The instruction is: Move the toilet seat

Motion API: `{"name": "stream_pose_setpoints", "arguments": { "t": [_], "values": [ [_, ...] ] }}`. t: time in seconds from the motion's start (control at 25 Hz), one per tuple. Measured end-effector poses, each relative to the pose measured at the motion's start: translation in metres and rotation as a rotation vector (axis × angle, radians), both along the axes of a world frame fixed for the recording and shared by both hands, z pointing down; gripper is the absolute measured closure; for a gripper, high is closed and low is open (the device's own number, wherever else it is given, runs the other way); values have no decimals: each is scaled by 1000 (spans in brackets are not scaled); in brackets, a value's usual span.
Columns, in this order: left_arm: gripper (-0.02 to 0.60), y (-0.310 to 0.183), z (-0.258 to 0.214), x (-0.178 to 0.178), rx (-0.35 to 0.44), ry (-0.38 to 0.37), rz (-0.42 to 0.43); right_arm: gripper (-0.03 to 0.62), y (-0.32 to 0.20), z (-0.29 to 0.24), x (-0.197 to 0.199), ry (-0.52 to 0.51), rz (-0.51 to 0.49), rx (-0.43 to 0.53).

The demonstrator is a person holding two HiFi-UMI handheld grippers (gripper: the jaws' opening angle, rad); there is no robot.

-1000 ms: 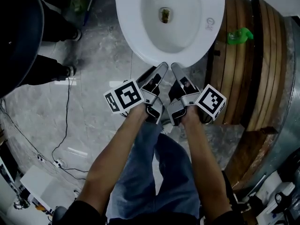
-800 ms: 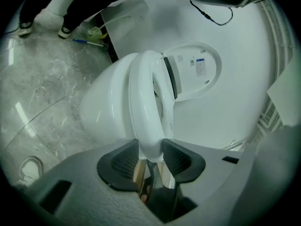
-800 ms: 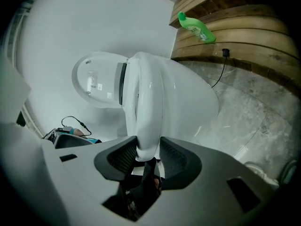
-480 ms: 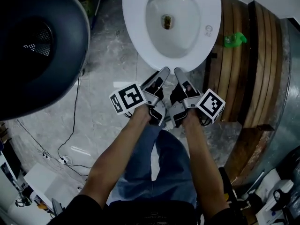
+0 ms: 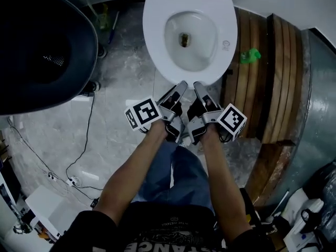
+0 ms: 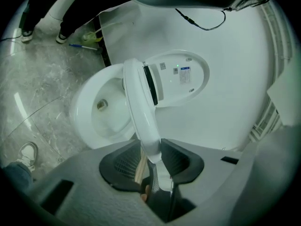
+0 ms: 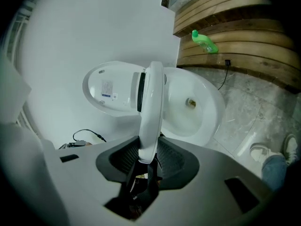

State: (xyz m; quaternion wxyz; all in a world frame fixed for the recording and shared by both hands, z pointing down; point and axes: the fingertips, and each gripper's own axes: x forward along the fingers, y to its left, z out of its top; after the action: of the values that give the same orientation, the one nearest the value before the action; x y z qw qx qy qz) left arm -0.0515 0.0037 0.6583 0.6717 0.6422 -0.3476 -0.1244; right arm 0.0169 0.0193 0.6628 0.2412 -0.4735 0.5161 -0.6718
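The white toilet seat (image 5: 189, 76) is lifted off the bowl (image 6: 89, 121) and shows edge-on in both gripper views (image 6: 138, 102) (image 7: 153, 102). Behind it the lid (image 6: 181, 76) stands up against the wall. My left gripper (image 5: 181, 86) (image 6: 151, 147) and right gripper (image 5: 198, 86) (image 7: 149, 149) sit side by side at the seat's front rim. Each has the rim between its dark pads. Both pairs of jaws have just been closing and now press on the rim.
A green bottle (image 5: 250, 54) lies on the wooden slat platform (image 5: 273, 77) right of the toilet. A large dark round object (image 5: 42, 51) fills the upper left. A thin cable (image 5: 86, 135) runs over the marble floor. A bystander's shoes (image 6: 26, 32) stand at the far left.
Both grippers have risen together with the seat's front rim between their jaws. The raised lid's top edge has come into the head view.
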Motion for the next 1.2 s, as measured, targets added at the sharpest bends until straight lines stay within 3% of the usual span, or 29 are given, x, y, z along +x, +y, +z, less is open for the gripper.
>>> {"name": "stream_pose_setpoints", "arguments": {
  "t": [0.56,1.2],
  "values": [
    [448,-29,-99,2,36,33,46,470,-31,-104,1,17,65,29],
    [451,-55,-171,7,96,17,86,470,-58,-182,2,55,93,134]
  ]
}}
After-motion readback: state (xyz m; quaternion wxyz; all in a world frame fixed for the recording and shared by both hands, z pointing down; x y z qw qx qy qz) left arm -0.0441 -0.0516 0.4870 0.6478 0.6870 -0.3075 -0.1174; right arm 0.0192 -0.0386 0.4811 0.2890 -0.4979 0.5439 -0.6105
